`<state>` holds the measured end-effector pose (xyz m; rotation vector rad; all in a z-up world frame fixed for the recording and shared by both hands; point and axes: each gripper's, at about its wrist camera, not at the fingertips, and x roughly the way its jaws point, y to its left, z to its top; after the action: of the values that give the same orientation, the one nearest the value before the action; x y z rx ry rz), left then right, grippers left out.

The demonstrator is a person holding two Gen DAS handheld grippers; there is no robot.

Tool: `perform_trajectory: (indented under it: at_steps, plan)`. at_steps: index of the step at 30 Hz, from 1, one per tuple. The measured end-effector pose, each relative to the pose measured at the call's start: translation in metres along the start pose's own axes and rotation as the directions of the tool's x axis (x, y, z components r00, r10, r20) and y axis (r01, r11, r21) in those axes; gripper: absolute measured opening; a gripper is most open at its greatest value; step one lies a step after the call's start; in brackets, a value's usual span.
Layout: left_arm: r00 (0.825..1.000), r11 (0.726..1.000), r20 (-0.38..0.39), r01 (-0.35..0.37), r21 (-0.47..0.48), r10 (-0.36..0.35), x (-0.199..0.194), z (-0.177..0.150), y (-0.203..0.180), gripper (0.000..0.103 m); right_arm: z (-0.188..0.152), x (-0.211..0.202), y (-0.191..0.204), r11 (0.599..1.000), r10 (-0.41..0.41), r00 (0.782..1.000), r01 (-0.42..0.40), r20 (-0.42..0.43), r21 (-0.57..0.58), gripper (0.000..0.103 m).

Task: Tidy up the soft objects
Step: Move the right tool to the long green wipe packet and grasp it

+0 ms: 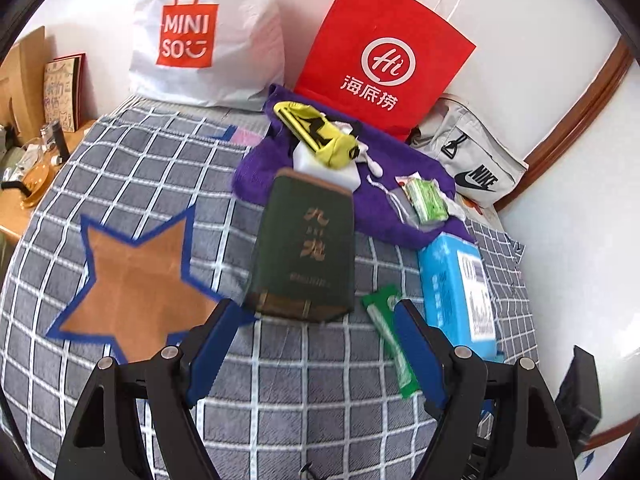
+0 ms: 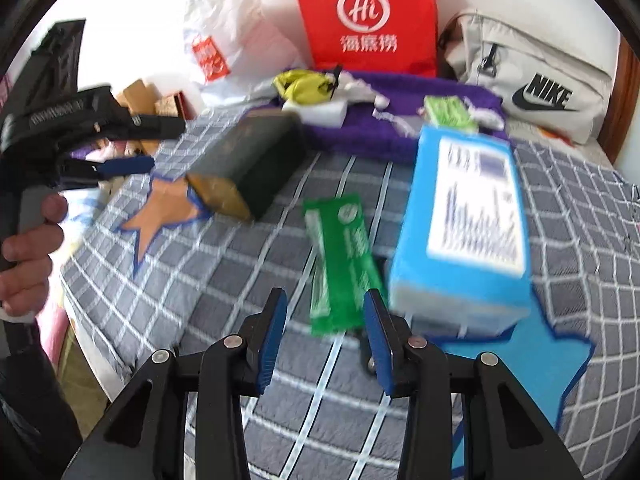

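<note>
A purple towel [image 1: 400, 184] [image 2: 400, 92] lies at the back of the checkered bed cover, with a yellow sock [image 1: 320, 136] [image 2: 304, 84], a white block [image 1: 324, 168] and a green packet [image 1: 426, 196] [image 2: 448, 110] on it. A dark green box [image 1: 304, 248] [image 2: 252, 160], a flat green sachet [image 1: 390, 336] [image 2: 344, 256] and a blue tissue pack [image 1: 456, 292] [image 2: 464, 224] lie nearer. My left gripper [image 1: 316, 316] is open and empty just short of the dark box. My right gripper [image 2: 325, 308] is open and empty at the sachet's near end.
A brown star patch [image 1: 136, 280] and a blue star patch [image 2: 540, 364] mark the cover. A white Miniso bag [image 1: 200, 36], a red paper bag [image 1: 380, 52] [image 2: 368, 16] and a grey Nike bag [image 1: 472, 160] [image 2: 532, 80] stand against the wall. A cluttered side table [image 1: 24, 184] is left.
</note>
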<state>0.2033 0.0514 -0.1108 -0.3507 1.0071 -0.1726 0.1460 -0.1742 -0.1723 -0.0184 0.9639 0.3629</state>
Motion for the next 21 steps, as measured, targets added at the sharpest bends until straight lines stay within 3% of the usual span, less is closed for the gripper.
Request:
perform_trajectory:
  at_steps: [5,7,12,18,21]
  plan:
    - [1.0,1.0,-0.021,0.0,-0.001,0.0,0.004,-0.022,0.011,0.078,-0.016,0.016,0.006,0.995,-0.095,0.995,0.095,-0.007,-0.025,0.043]
    - [0.999,1.0,-0.026,0.022,-0.004,-0.022,0.007,-0.029,0.016,0.078,-0.019,0.021,0.004,0.991,-0.13,0.991,0.13,-0.008,-0.026,0.056]
    - [0.998,0.999,-0.036,0.048,-0.021,-0.048,0.014,-0.04,0.023,0.078,-0.023,0.029,0.001,0.99,-0.142,0.99,0.142,0.016,-0.003,0.067]
    - [0.997,0.999,-0.069,0.039,-0.026,-0.041,0.025,-0.048,0.024,0.078,-0.019,0.041,0.003,0.983,-0.174,0.985,0.172,0.022,0.065,0.067]
    - [0.996,0.999,-0.085,0.039,-0.034,-0.042,0.029,-0.053,0.026,0.078,-0.018,0.041,0.004,0.978,-0.194,0.981,0.191,0.03,0.09,0.055]
